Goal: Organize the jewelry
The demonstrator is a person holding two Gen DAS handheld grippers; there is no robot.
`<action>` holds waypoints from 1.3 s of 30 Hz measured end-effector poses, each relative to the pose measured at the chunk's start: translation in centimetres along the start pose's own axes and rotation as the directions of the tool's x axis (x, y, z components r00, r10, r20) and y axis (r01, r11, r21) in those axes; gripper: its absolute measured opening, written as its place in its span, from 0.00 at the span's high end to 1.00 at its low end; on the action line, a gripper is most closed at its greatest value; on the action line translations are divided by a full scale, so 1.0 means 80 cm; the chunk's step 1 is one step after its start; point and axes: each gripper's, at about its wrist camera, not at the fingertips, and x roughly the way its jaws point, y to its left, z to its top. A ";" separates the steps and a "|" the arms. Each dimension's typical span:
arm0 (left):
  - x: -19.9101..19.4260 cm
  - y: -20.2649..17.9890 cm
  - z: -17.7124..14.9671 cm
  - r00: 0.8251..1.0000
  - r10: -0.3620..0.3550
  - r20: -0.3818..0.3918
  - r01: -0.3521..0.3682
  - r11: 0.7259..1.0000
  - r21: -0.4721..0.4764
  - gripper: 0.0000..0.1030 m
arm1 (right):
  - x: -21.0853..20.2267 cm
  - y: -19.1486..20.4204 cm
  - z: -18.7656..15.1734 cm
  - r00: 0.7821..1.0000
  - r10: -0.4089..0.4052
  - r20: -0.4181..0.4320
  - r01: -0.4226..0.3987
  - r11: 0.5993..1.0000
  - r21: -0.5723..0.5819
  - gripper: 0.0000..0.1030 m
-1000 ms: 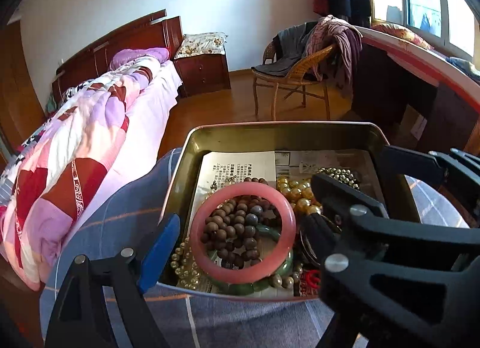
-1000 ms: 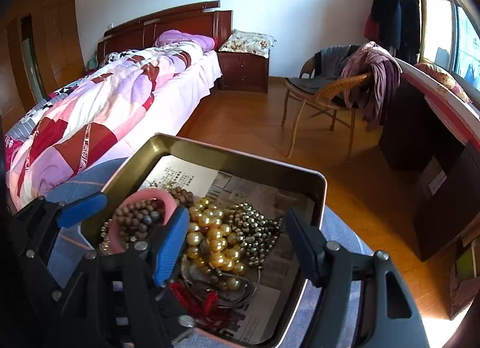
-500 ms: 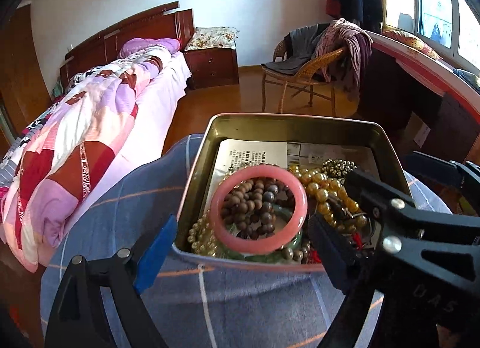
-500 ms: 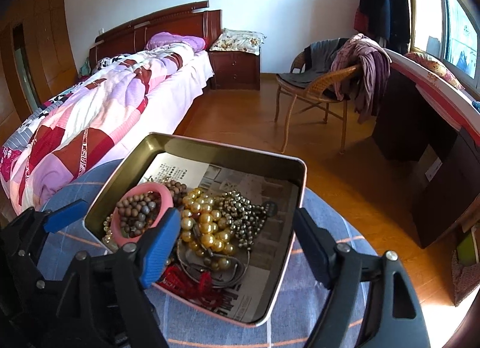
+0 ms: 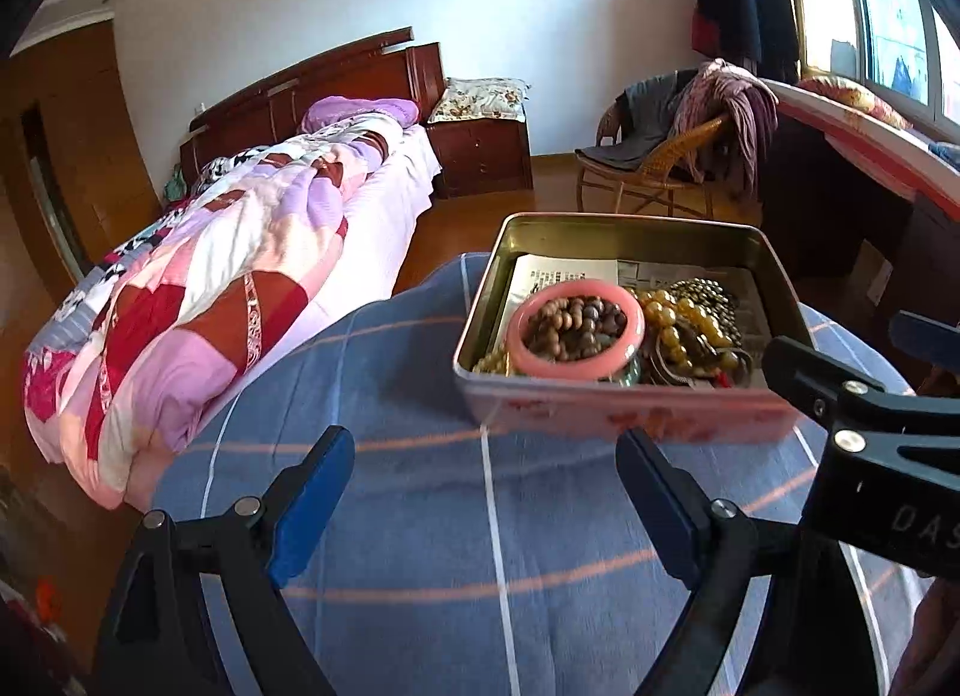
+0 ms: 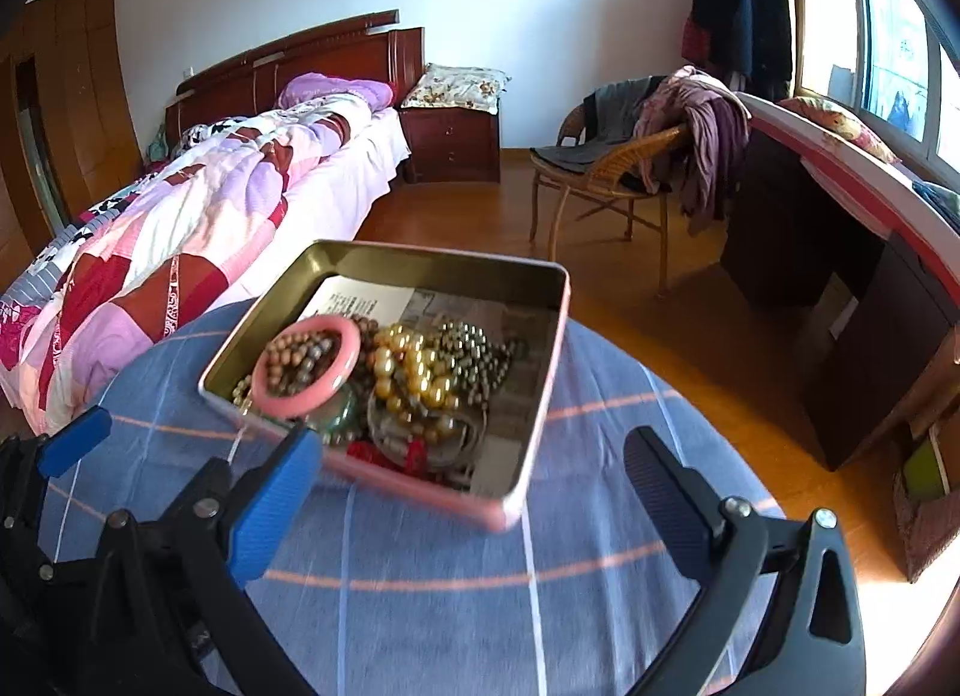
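A pink metal tin (image 5: 624, 414) (image 6: 420, 492) sits on a round table with a blue checked cloth (image 5: 480, 546) (image 6: 456, 588). Inside lie a pink bangle (image 5: 576, 329) (image 6: 306, 365) over brown wooden beads (image 5: 570, 324), gold pearl beads (image 5: 672, 312) (image 6: 414, 372), dark metallic beads (image 6: 474, 348), a green bracelet (image 6: 339, 417) and something red (image 6: 384, 453). My left gripper (image 5: 486, 492) is open and empty, in front of the tin. My right gripper (image 6: 474, 492) is open and empty, close to the tin's near corner.
A bed with a patchwork quilt (image 5: 210, 288) lies left of the table. A wicker chair with clothes (image 6: 618, 174) stands behind on the wooden floor. A dark desk (image 6: 840, 276) runs along the right wall under the window.
Both grippers have pulled back from above the tin toward me. The tin now sits farther ahead, with bare cloth between the fingers. The jewelry has not moved.
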 end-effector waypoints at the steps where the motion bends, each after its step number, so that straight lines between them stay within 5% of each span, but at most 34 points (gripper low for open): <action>1: -0.007 0.003 -0.004 1.000 -0.003 0.003 0.003 1.000 -0.010 0.14 | -0.005 0.001 -0.004 1.000 -0.003 0.004 0.003 1.000 0.000 0.00; 22: -0.200 0.030 -0.116 0.991 0.048 0.128 -0.031 0.991 -0.129 0.14 | -0.163 0.041 -0.087 0.984 -0.011 0.178 0.023 0.998 -0.066 0.00; 39: -0.313 0.030 -0.124 0.958 0.092 0.273 -0.050 0.986 -0.157 0.13 | -0.265 0.050 -0.110 0.931 0.028 0.363 0.004 0.996 -0.087 0.00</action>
